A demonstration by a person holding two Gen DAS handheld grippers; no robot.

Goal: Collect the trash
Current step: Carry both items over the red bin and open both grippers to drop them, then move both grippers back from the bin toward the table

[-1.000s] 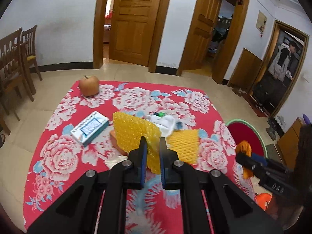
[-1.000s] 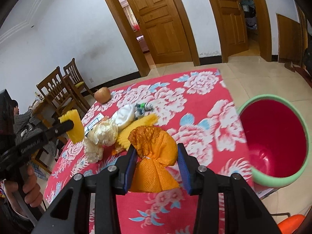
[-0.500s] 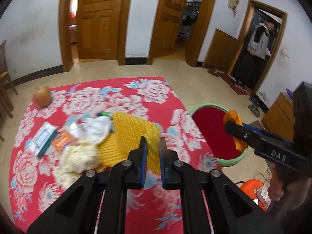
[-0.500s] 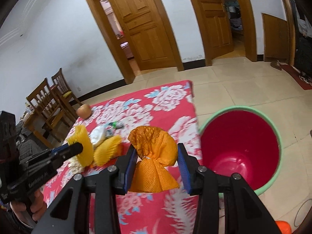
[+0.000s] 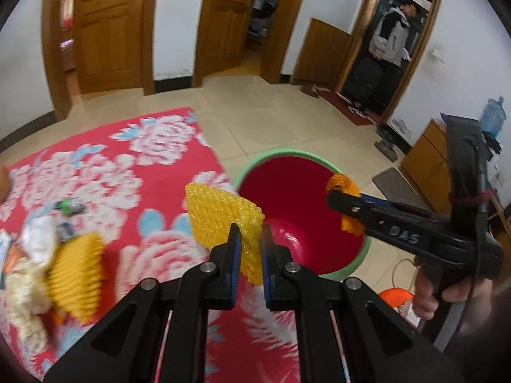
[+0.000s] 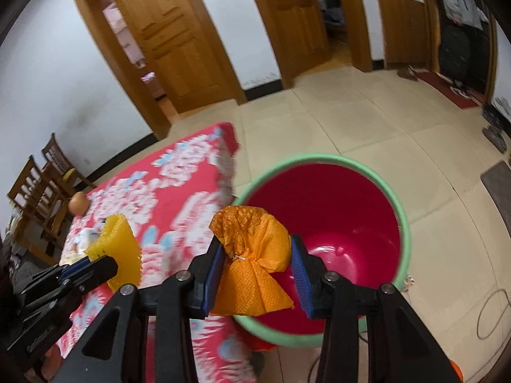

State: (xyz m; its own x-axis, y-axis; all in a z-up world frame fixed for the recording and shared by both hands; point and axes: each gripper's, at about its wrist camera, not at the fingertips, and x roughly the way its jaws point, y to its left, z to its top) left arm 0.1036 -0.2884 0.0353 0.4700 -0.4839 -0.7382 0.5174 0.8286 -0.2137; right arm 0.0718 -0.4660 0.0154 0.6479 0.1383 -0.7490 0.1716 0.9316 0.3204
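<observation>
Now both tools angle downward toward the bucket (image 5: 255,167), red inside with a green rim, standing on the floor just off the counter (image 5: 95,175) edge.

Left tool (image 5: 248,249): jaws pressed nearly together, pinching a sheet of yellow bubble wrap (image 5: 220,214) by its lower corner. The sheet stands up and fans out to the left ahead of the fingertips, its right edge over the near rim of the bucket. From the right wrist view this tool (image 6: 105,263) enters low at the left, over the counter's flowered red cloth, and the wrap (image 6: 123,242) shows as a yellow wedge; its handle end runs off the frame.

Right tool (image 6: 255,261): jaws part spread, clamped on either side of an orange cloth pouch (image 6: 255,239) tied at the waist. The pouch bulges above the pads and flares below them, hanging over the bucket (image 6: 399,217) mouth. In the left wrist view the same tool (image 5: 338,196) reaches in from the right, held by a hand (image 5: 447,293) at the grip, with only scraps of the pouch (image 5: 345,185) showing around its tip.

Hard to read: leftover litter (image 5: 64,255) to the left of the left tool is motion-blurred, a yellow ribbed piece, white wads, small wrappers, partly cut by the frame edge. An apple (image 6: 79,203) sits far off on the counter. A person (image 5: 392,41) stands in a far doorway.
</observation>
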